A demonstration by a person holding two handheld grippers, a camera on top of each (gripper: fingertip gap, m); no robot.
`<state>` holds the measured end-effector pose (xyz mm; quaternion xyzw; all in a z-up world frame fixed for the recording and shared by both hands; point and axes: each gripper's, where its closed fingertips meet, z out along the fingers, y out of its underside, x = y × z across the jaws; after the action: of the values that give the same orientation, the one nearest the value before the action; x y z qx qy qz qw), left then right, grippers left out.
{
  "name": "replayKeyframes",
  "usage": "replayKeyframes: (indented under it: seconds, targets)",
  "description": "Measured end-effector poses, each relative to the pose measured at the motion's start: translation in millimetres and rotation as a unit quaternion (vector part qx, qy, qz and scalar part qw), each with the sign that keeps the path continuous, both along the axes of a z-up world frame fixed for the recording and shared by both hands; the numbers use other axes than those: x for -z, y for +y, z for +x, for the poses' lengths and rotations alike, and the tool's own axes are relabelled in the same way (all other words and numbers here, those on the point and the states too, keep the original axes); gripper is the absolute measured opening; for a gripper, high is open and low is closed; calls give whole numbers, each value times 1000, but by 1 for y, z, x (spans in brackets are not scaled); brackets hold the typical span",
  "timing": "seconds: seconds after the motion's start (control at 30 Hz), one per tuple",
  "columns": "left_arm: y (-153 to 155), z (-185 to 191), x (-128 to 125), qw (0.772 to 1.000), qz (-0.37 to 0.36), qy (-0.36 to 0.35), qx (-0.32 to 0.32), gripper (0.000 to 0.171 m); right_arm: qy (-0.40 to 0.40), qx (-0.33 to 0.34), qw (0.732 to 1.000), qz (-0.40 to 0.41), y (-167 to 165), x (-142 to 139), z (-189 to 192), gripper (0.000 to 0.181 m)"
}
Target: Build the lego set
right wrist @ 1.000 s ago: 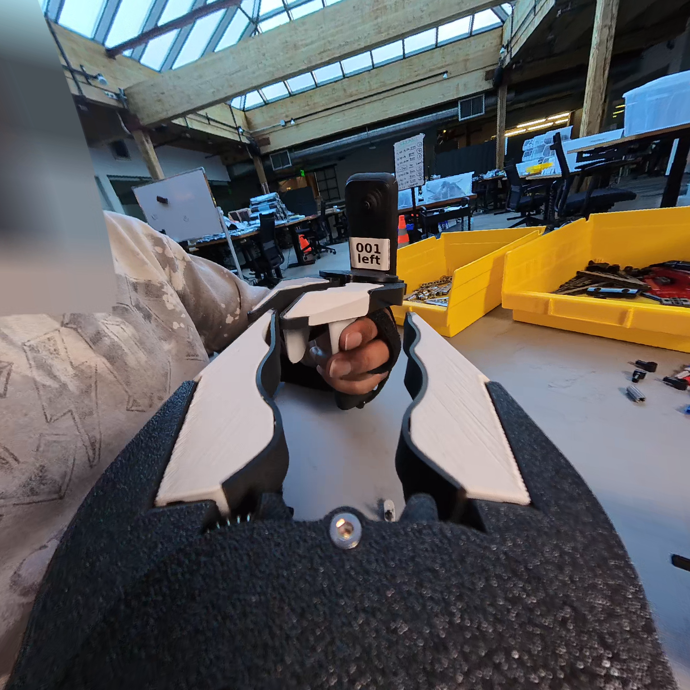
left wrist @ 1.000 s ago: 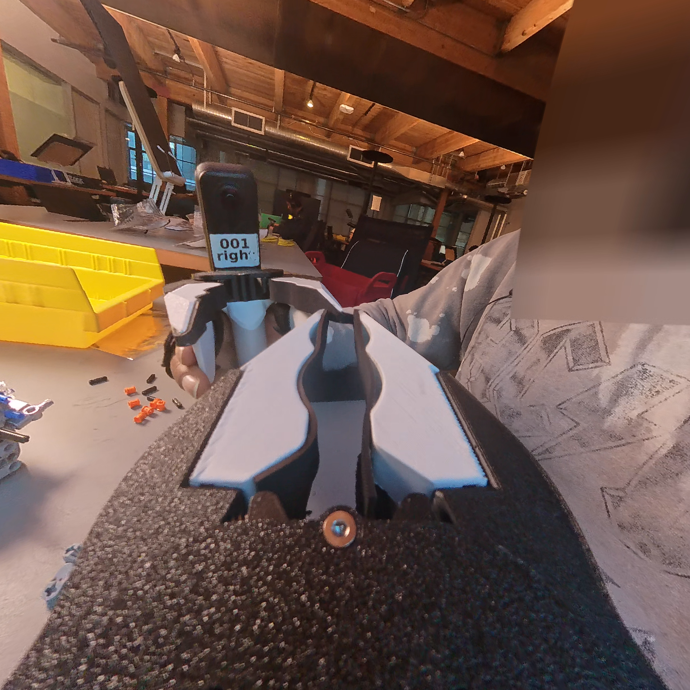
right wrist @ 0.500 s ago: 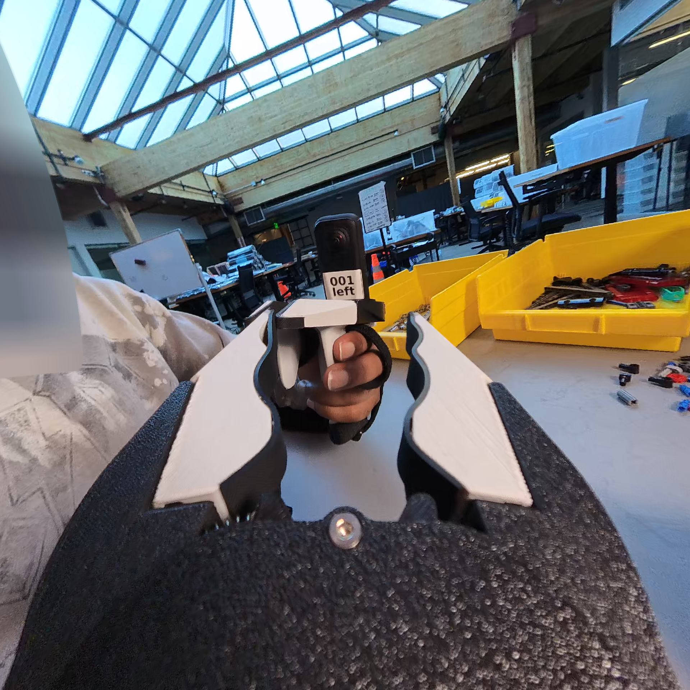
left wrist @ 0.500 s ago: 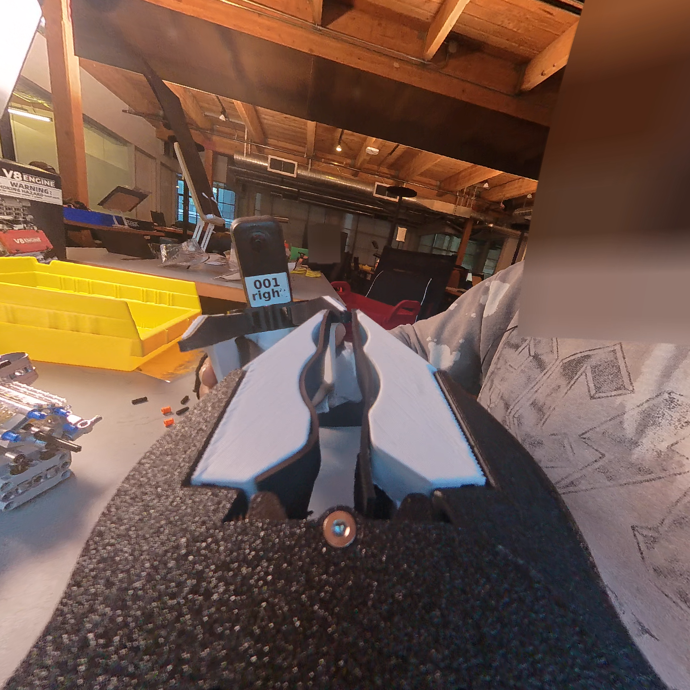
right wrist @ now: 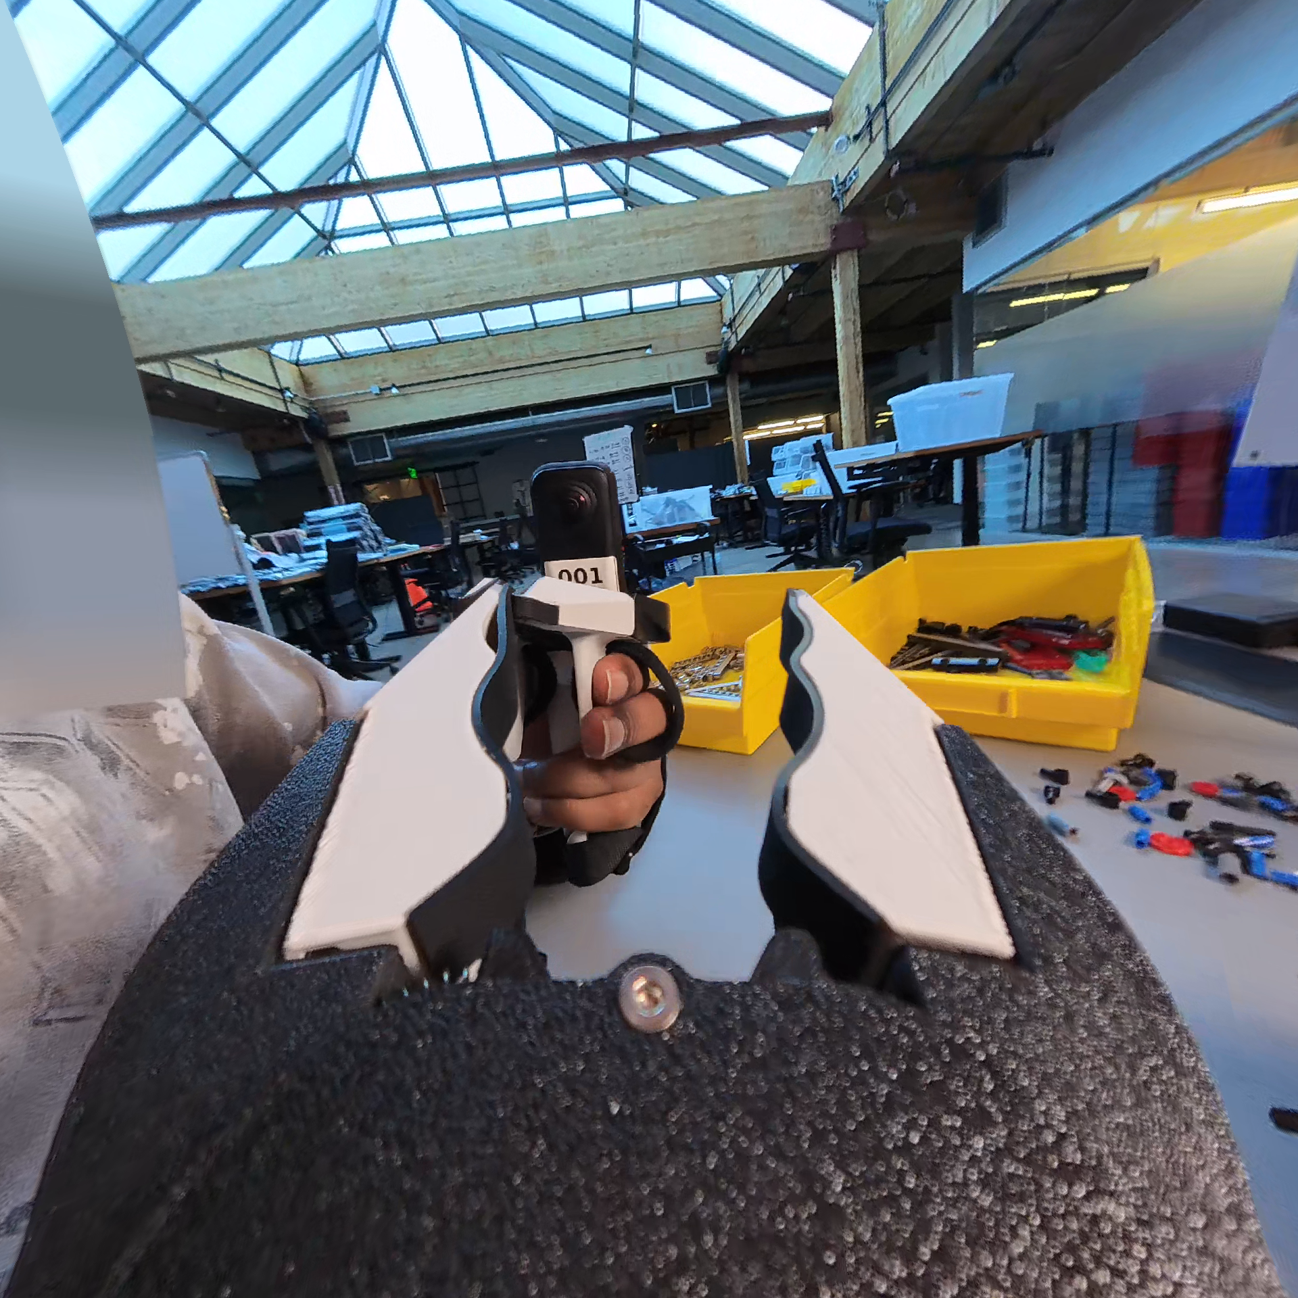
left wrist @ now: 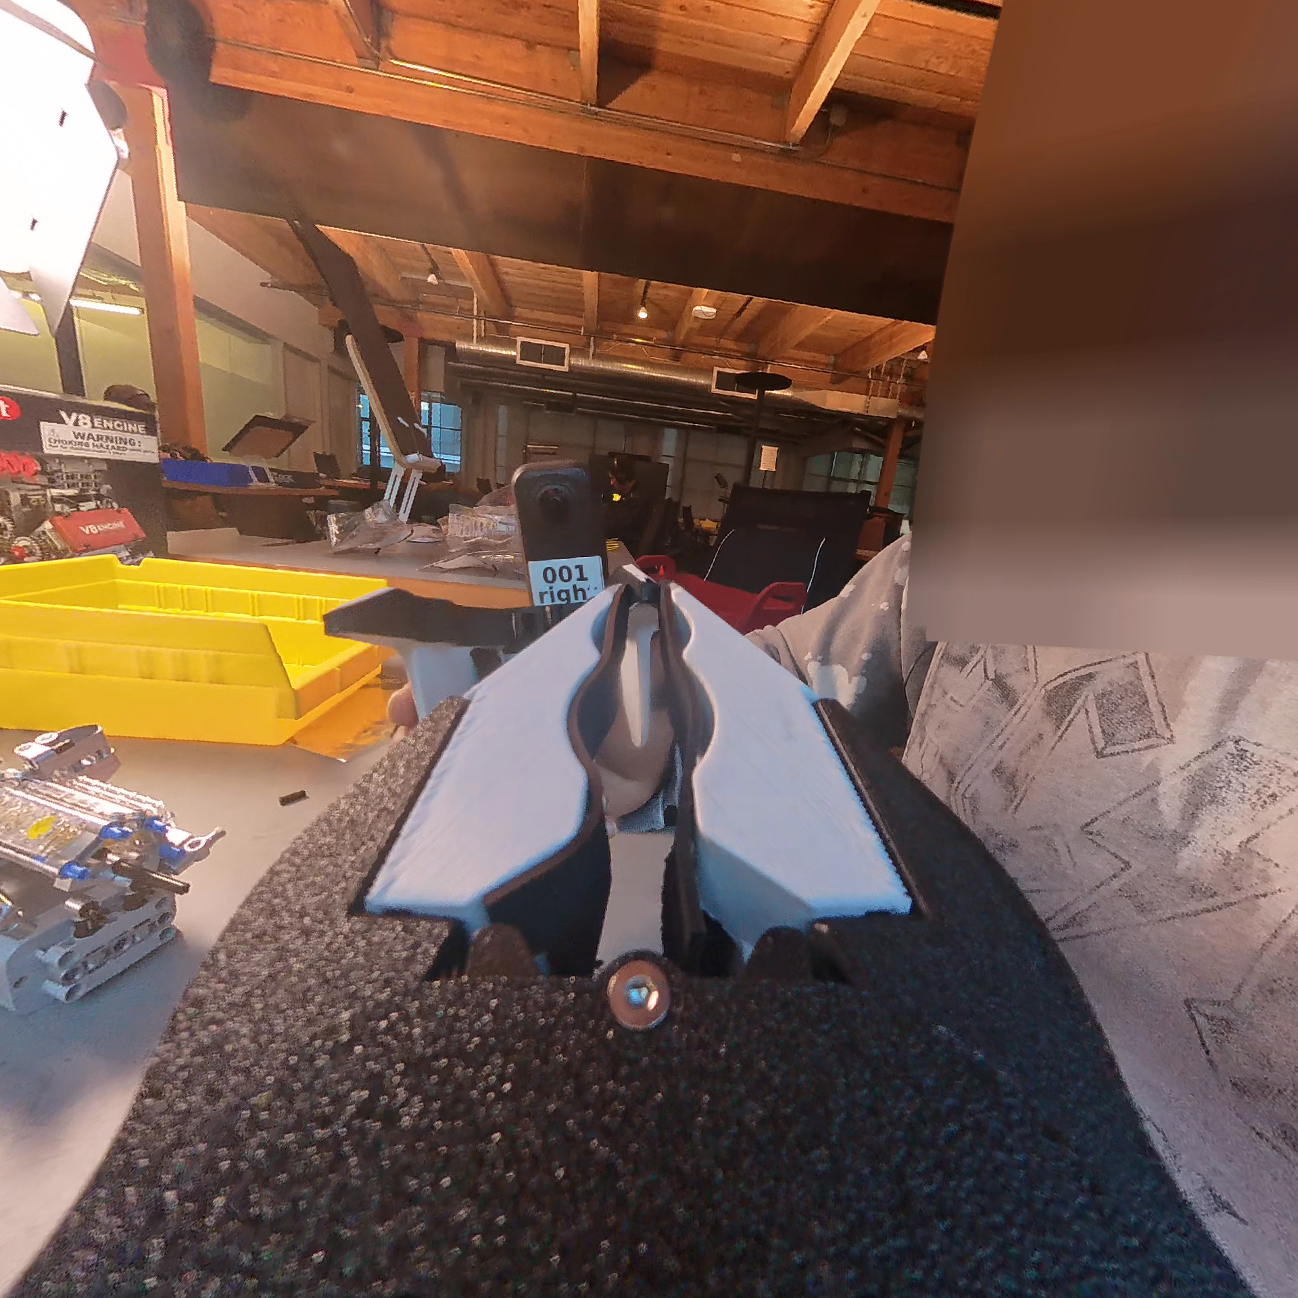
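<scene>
Left wrist view shows us our left gripper (left wrist: 645,597) with its white jaws pressed together at the tips and nothing pinched between them, held above the grey tabletop (left wrist: 232,794). It points at our right gripper (left wrist: 449,625), which carries a black camera stick with a white sticker. To the left sit a grey-and-blue brick-built engine model (left wrist: 77,864), a long yellow bin (left wrist: 175,653), and a printed box (left wrist: 70,484) behind. From the right wrist view, our right gripper (right wrist: 650,604) has its jaws spread wide and empty, facing the left gripper (right wrist: 583,632) gripped in a hand (right wrist: 597,758). Two yellow bins (right wrist: 997,632) holding dark, red and tan parts stand beyond, and small blue, red and black pieces (right wrist: 1187,815) lie scattered on the tabletop to the right.
</scene>
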<state>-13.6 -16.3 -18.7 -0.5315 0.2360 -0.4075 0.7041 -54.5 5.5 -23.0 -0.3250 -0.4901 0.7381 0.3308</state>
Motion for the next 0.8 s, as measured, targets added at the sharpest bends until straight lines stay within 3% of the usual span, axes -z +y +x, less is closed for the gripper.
replayKeyframes:
  seconds: [0.2, 0.37, 0.53, 0.8]
  targets:
    - [-3, 2, -4, 1000, 7, 10, 0, 5, 22, 34, 998, 57, 2, -8, 2, 73]
    - [0, -1, -1, 1000, 13, 20, -19, 6, 3, 38, 998, 56, 8, -3, -2, 79]
    - [-2, 1, 1, 999, 10, 39, -11, 21, -20, 31, 999, 39, 12, 2, -6, 81]
    - [1, -2, 9, 999, -12, 51, 0, 6, -41, 5, 998, 49, 7, 11, -6, 83]
